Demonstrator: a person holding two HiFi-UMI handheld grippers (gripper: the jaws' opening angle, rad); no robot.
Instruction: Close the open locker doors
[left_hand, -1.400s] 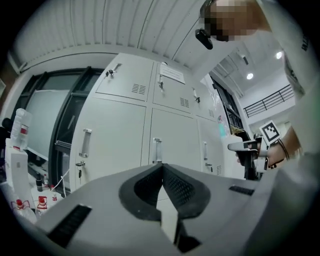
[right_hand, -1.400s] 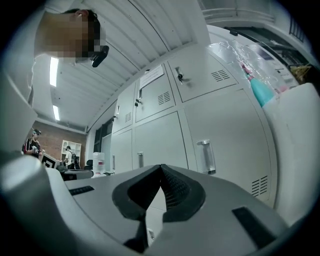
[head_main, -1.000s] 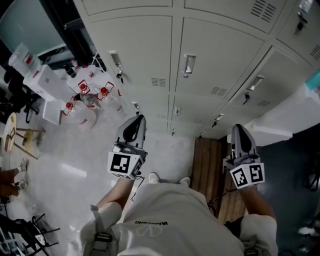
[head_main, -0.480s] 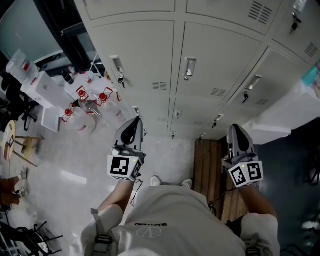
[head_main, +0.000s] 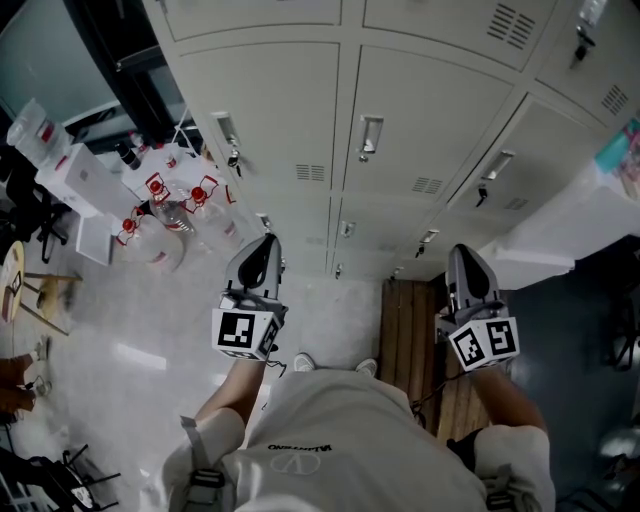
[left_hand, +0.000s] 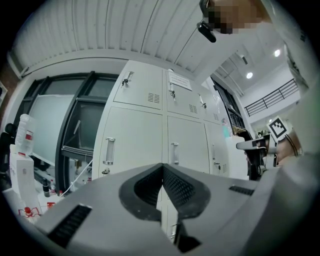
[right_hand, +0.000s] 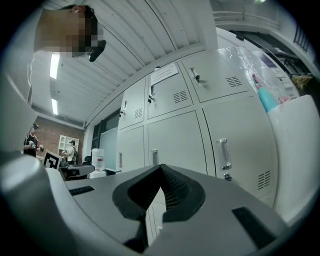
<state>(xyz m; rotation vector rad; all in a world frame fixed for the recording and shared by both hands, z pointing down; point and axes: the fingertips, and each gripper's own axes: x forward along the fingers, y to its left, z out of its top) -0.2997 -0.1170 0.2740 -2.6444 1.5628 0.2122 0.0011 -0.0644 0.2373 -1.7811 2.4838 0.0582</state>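
your left gripper (left_hand: 162, 169) is closed pad to pad, with nothing between the jaws. your right gripper (right_hand: 161, 169) is closed the same way and is also empty. on both, the pads (left_hand: 179, 187) are black with a fine grid texture, set in a smooth grey tapered body. in the head view each gripper carries a cube (head_main: 243, 332) with black-and-white square markers at its rear.

both grippers point at the locker doors (head_main: 285, 110) and stand apart from them. the doors are flat, pale grey sheet metal. every door you can see lies flush in its frame. each has a vertical metal handle (head_main: 370, 135) and a small block of vent slots (head_main: 310, 172). some have a key (head_main: 232, 158) hanging at the lock.

only the head view shows the wood slats (head_main: 405, 330) on the floor below the right gripper and the clear, red-marked jugs (head_main: 165, 205) at the left. only the left gripper view shows a paper sheet (left_hand: 180, 81) on an upper door. only the right gripper view shows a teal bottle (right_hand: 265, 97) on a white block (right_hand: 300, 150) beside the lockers, and a brick wall (right_hand: 50, 132) far left.

in both gripper views the gripper body hides the lower doors. the head view cuts off the top row. you cannot tell what the white block is.
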